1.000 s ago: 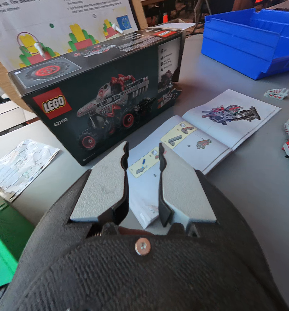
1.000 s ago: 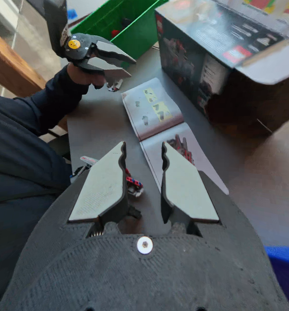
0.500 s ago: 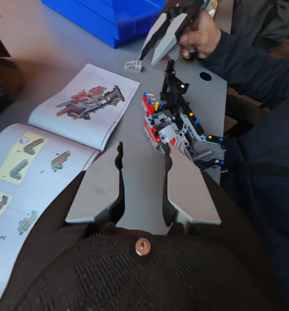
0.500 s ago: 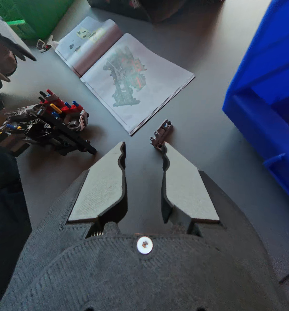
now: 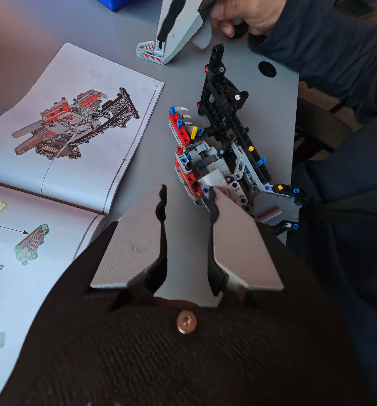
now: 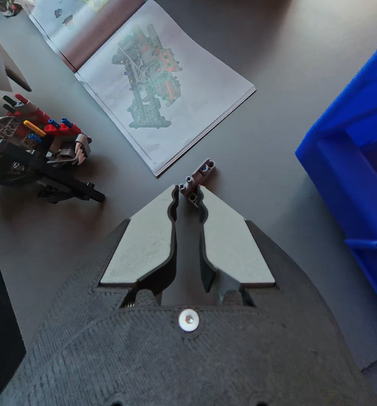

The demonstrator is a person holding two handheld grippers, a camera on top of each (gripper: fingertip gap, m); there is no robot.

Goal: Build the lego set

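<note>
right gripper (image 6: pixel 188 189) nearly closed around our small grey piece (image 6: pixel 196 179), frame centre, grip unconfirmed | left gripper (image 5: pixel 186 193) open beside half-built truck (image 5: pixel 227 151), centre right | risk: we pinch only its end, piece twists or pops free

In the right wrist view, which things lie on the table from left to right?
Half-built lego model → open instruction booklet → small grey lego piece at the right gripper tips → blue bin.
</note>
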